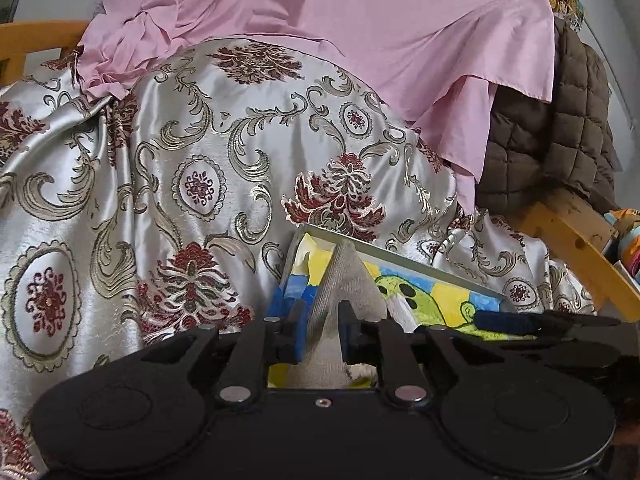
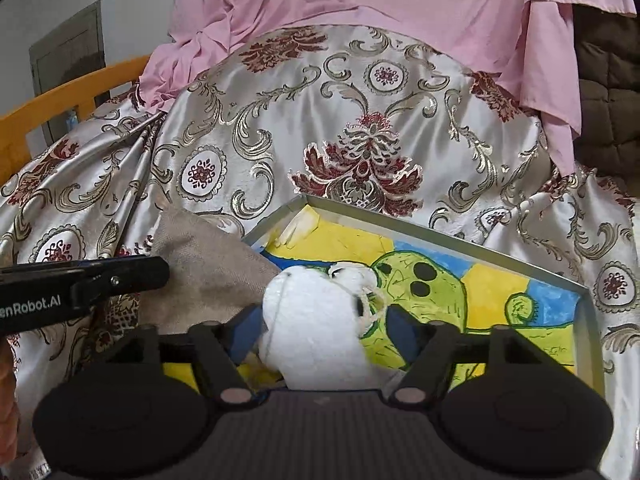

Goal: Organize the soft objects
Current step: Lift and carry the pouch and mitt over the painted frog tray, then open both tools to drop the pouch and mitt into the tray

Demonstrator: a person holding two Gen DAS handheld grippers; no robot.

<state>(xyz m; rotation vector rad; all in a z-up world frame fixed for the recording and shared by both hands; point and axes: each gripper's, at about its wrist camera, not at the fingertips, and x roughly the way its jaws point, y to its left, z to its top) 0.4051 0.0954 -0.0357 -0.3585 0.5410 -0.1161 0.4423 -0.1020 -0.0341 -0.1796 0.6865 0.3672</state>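
A shallow metal tray (image 2: 440, 236) with a yellow, blue and green painted bottom lies on the patterned cover. A white plush toy (image 2: 316, 312) sits in its near left part, between the fingers of my right gripper (image 2: 326, 326). The jaws stand wide and the pads look just clear of the toy. A beige cloth (image 1: 344, 280) rises in a peak over the tray's left rim (image 1: 420, 266). It runs down between the blue pads of my left gripper (image 1: 323, 330), which stand slightly apart. The right wrist view shows that cloth (image 2: 208, 268) behind a left gripper finger (image 2: 120, 276).
A silver satin cover with red and gold flowers (image 1: 200, 140) drapes the whole seat. A pink sheet (image 1: 360, 20) hangs over the back and a brown quilted blanket (image 1: 560, 120) is at the right. Wooden frame rails (image 1: 580, 240) run along both sides.
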